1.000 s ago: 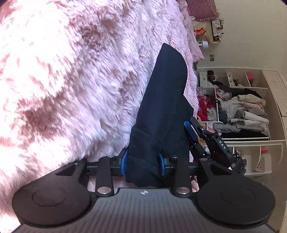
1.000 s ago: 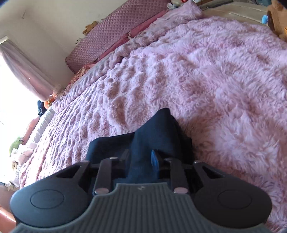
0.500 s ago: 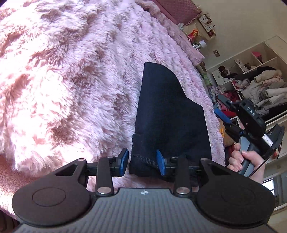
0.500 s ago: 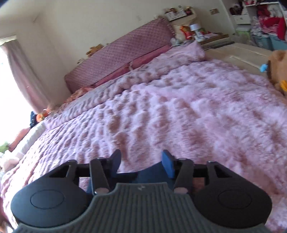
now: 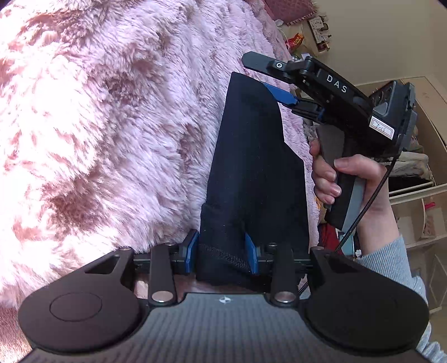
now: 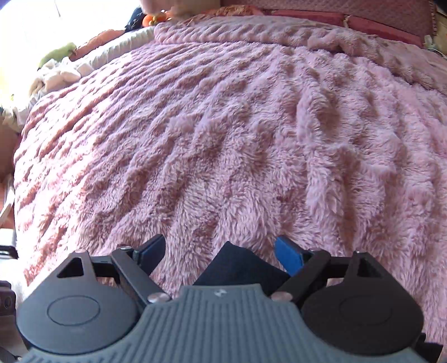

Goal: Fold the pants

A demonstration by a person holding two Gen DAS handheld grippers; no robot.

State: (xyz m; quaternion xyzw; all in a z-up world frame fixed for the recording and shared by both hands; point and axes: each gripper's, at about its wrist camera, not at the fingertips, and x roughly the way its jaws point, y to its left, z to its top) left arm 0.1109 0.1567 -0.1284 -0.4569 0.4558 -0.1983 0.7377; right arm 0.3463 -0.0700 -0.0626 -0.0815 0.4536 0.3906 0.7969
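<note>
The dark navy pants lie folded in a long narrow strip on the pink fluffy blanket. My left gripper is partly closed around the near hemmed end of the pants, its blue pads at either side of the cloth. My right gripper shows in the left wrist view, held open above the far tip of the pants. In the right wrist view my right gripper is wide open, with only a corner of the pants below it.
The blanket covers the whole bed. Pink pillows and soft toys line the far edge. Open shelves with heaped clothes stand past the bed's right side.
My right gripper has let go of the pants, opened wide and moved up to their far tip. The left gripper stays at the near end.
</note>
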